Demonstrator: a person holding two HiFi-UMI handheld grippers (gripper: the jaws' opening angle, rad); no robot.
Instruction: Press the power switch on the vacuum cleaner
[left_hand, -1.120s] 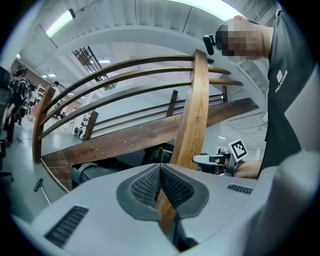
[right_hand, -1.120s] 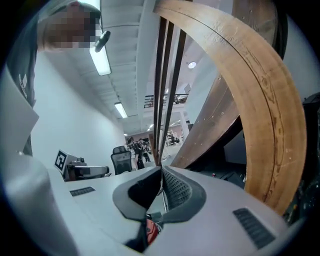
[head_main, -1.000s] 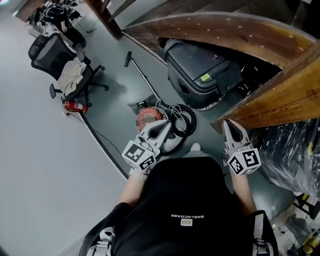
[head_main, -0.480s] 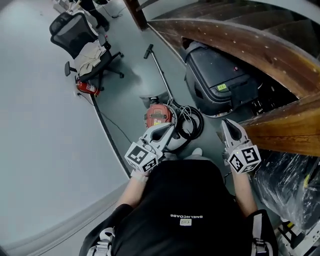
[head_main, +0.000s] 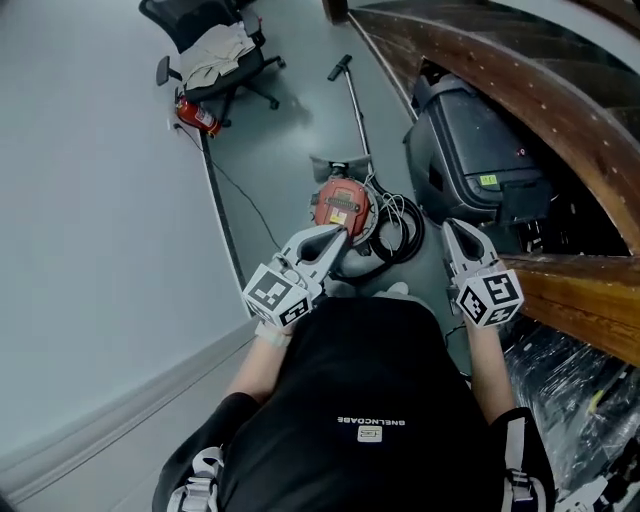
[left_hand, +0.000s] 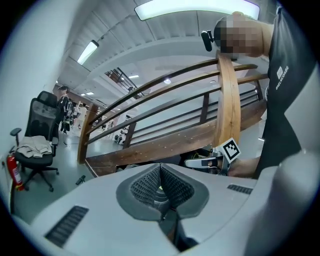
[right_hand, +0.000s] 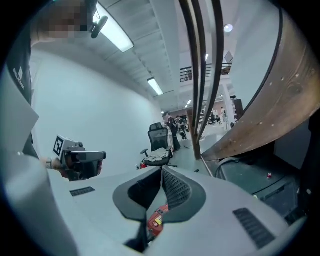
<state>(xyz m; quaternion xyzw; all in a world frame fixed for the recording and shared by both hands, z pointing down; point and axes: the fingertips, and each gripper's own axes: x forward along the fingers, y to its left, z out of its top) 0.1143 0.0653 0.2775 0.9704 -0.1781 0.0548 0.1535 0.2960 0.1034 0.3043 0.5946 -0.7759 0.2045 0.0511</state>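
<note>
The vacuum cleaner (head_main: 340, 207) is a round red canister on the grey floor, with a coiled black hose (head_main: 398, 236) beside it and a long wand (head_main: 355, 105) running away from it. My left gripper (head_main: 335, 233) is shut and empty, its tip over the canister's near edge; I cannot tell whether it touches. My right gripper (head_main: 449, 226) is shut too, held apart to the right of the hose. In the right gripper view a strip of the red vacuum cleaner (right_hand: 156, 220) shows behind the jaws. No switch can be made out.
A big black machine (head_main: 480, 150) sits under the curved wooden stair rail (head_main: 520, 70) on the right. An office chair (head_main: 215, 40) and a red fire extinguisher (head_main: 197, 115) stand far left by the wall. A black cable (head_main: 225, 220) runs along the floor. Plastic-wrapped goods (head_main: 570, 380) lie low right.
The head view has swung, so the vacuum, chair and black machine have slid up and right in frame. The left gripper's tip now lies over the canister's edge. Both grippers stay shut.
</note>
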